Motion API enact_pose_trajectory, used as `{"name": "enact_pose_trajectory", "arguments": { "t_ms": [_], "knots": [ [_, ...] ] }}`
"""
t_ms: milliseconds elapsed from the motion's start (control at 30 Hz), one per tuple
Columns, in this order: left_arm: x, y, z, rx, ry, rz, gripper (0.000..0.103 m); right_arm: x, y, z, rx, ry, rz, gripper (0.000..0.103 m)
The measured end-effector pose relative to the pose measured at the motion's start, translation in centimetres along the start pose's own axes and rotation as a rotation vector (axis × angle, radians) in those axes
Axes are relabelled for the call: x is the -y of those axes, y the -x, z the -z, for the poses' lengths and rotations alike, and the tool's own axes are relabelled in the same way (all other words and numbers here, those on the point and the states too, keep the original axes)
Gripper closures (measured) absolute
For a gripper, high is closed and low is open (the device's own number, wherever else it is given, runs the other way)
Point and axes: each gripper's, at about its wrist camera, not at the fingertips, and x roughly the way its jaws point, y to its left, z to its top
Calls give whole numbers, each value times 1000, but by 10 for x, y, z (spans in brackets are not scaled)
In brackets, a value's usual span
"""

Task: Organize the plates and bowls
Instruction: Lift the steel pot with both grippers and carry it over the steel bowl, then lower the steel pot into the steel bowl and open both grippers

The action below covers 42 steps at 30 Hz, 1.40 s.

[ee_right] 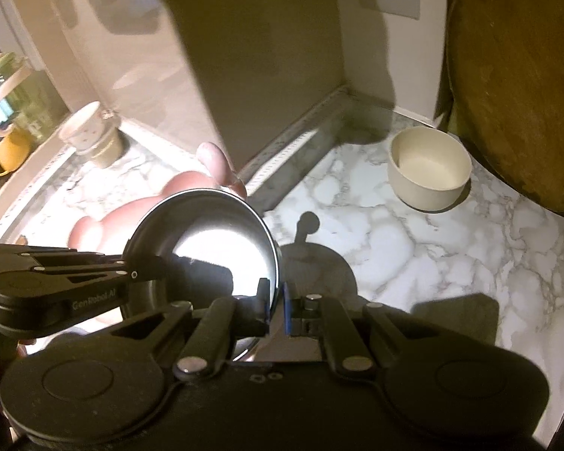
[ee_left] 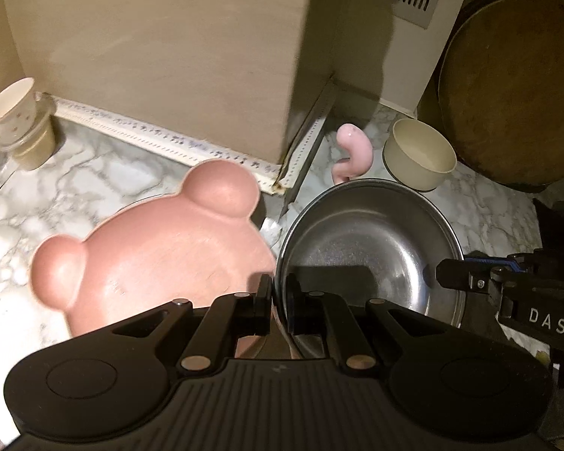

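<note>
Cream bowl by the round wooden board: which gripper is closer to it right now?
Right. The right gripper, clamped on the steel bowl's rim on the side facing the cream bowl, has open marble between them. The left gripper grips the opposite rim, beside the pink bear plate.

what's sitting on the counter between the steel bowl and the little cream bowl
Nothing: in the right wrist view, only bare marble counter separates the steel bowl from the cream bowl.

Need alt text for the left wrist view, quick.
The left claw pinches the rim of a steel bowl, which the right claw grips opposite. A pink bear-shaped plate lies left and a cream bowl behind, on marble.
</note>
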Motion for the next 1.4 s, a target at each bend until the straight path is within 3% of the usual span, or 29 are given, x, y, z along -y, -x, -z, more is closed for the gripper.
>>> {"name": "enact_pose_trajectory", "arguments": {
  "t_ms": [433,800,1400],
  "knots": [
    [-53,66,40,11,50,-49,96,-75,25,17,-19,93,-79,95],
    [-96,90,81,-19,103,-97,96,-133,24,40,-74,198,-121,95],
    [-125,76,139,-188,99,-116,97,-167,-10,87,-249,263,-162,95]
  ]
}}
